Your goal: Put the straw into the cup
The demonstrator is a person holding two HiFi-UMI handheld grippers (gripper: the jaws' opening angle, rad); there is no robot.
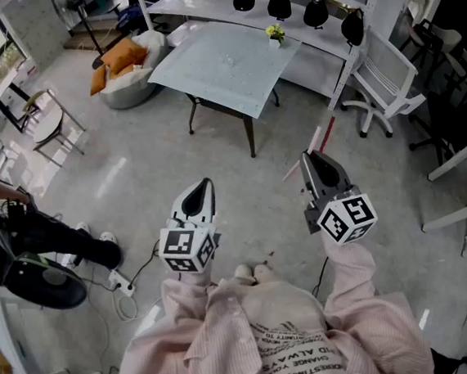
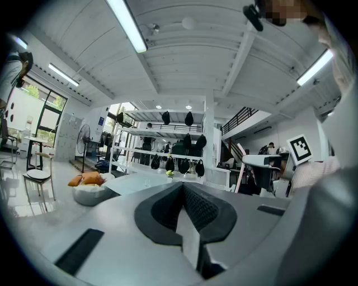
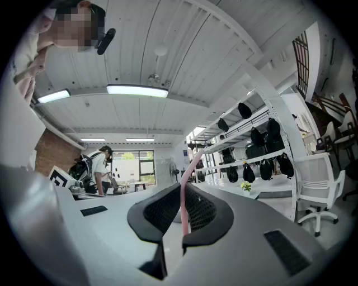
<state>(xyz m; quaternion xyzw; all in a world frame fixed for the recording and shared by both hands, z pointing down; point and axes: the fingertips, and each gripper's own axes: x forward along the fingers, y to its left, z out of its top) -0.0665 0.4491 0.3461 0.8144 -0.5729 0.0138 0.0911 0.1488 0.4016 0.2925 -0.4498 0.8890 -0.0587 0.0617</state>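
A pink straw (image 1: 321, 136) sticks forward and up from my right gripper (image 1: 306, 160), which is shut on it. In the right gripper view the straw (image 3: 184, 195) stands pinched between the dark pads and bends at its top. My left gripper (image 1: 204, 185) is level beside it, with its jaws together and nothing between them (image 2: 183, 185). Both grippers hang over the floor, well short of the pale table (image 1: 198, 70). A small clear cup (image 2: 147, 180) stands on that table and shows only faintly in the head view (image 1: 228, 59).
A small potted plant (image 1: 275, 33) sits at the table's far edge. Behind it is a white shelf with black bags (image 1: 280, 1). A white chair (image 1: 383, 77) stands to the right, a beanbag with orange cushions (image 1: 128, 69) to the left. Cables (image 1: 121, 285) lie on the floor near my left.
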